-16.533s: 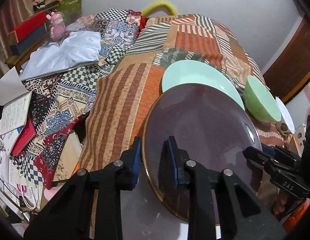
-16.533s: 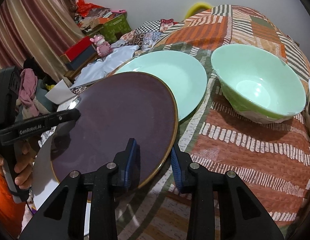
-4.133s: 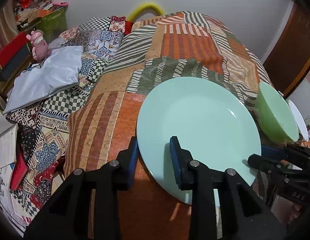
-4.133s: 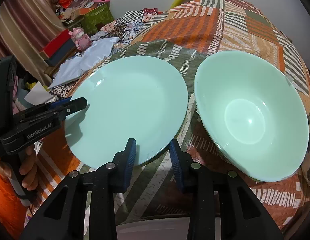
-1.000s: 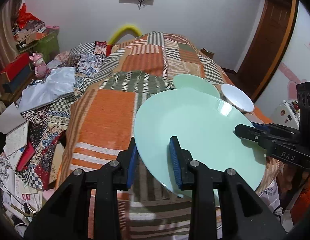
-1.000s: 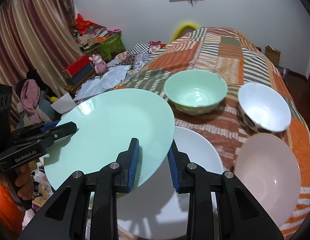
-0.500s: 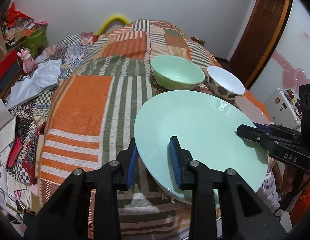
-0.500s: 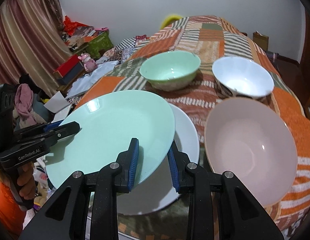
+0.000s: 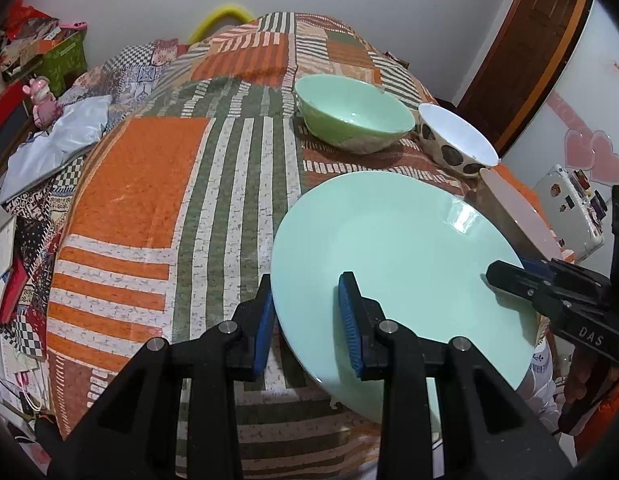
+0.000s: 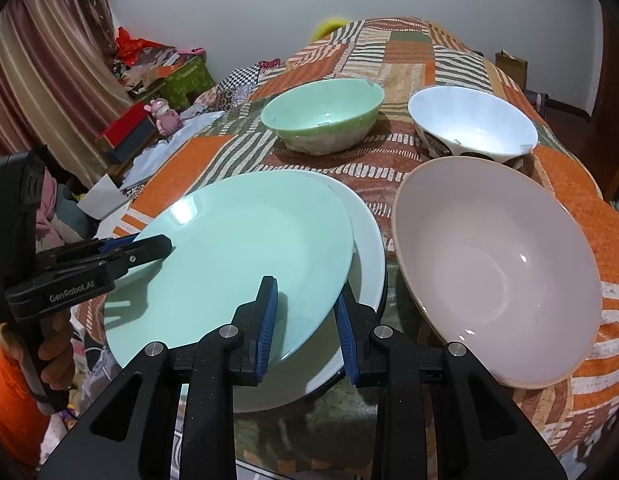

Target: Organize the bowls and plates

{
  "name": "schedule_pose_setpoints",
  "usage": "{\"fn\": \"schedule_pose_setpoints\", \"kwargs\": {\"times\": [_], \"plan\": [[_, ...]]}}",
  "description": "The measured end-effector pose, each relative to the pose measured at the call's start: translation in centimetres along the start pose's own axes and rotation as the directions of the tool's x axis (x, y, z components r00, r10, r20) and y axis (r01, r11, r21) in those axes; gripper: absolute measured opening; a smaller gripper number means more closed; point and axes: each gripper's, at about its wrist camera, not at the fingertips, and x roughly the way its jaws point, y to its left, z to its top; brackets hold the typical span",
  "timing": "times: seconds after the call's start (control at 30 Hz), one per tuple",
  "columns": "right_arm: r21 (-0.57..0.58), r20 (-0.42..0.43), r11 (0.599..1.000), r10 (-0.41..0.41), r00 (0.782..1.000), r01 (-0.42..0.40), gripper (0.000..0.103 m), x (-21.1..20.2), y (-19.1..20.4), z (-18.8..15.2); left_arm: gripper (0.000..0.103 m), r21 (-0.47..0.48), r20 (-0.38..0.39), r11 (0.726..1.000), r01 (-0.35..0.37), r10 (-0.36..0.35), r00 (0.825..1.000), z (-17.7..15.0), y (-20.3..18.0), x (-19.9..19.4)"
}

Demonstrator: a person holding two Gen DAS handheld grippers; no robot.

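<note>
Both tongs are clenched on the rim of one mint-green plate [image 10: 237, 256]: the left tongs [image 9: 307, 320] pinch its left edge, the right tongs [image 10: 305, 316] its right edge. The plate hangs tilted just above a white plate [image 10: 365, 248] that lies under it on the patchwork bedspread [image 9: 157, 184]. Right of the right tongs, close by, sits a pink bowl [image 10: 497, 276]. Farther ahead stand a green bowl [image 10: 321, 116] and, to its right, a white bowl [image 10: 473, 124] with dark spots outside. A person's hand [image 10: 55, 350] grips the left handle.
</note>
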Motion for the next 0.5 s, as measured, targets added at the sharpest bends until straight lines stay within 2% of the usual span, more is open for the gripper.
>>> {"fn": "schedule_pose_setpoints", "kwargs": {"times": [0.17, 0.33, 0.5], "plan": [[0.005, -0.011, 1.0, -0.005, 1.0, 0.005, 0.026, 0.5, 0.1, -0.2, 0.031, -0.014, -0.006, 1.0, -0.007, 0.007, 1.0, 0.2, 0.5, 0.7], [0.062, -0.027, 0.998, 0.006, 1.0, -0.004, 0.026, 0.9, -0.7, -0.6, 0.031, -0.004, -0.023, 1.0, -0.011, 0.011, 1.0, 0.1, 0.5, 1.5], [0.082, -0.011, 0.997, 0.011, 1.0, -0.01, 0.027, 0.8, -0.9, -0.6, 0.031, -0.012, -0.032, 1.0, -0.01, 0.009, 0.999, 0.3, 0.5, 2.2]]}}
